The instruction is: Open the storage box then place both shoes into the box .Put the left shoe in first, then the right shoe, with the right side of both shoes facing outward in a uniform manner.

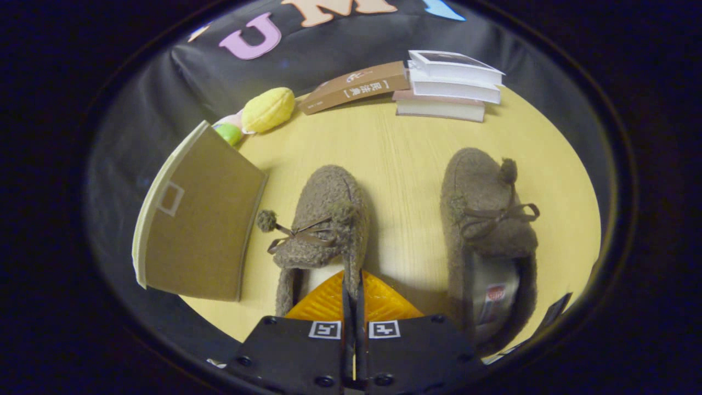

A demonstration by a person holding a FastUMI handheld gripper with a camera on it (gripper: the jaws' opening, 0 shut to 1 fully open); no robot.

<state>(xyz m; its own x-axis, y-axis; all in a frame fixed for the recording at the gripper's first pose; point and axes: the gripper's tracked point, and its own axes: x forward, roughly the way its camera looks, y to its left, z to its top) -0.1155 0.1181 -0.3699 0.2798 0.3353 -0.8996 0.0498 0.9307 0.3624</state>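
Left shoe (323, 219) pinched at its right collar edge by the fingers (354, 291), nearly closed together on the fuzzy rim, heel end near. Right shoe (485, 219) sitting on the table (400, 153) just to the right, apart from the first. Box (197, 219) at left, brown flap tilted up. Far side: stacked books (447, 85), a yellow toy (269, 108).

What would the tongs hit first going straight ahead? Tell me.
The tongs are shut on the left shoe, pinching its heel-side wall. Straight ahead lies that shoe's own toe, then bare table, probably the brown book beyond.
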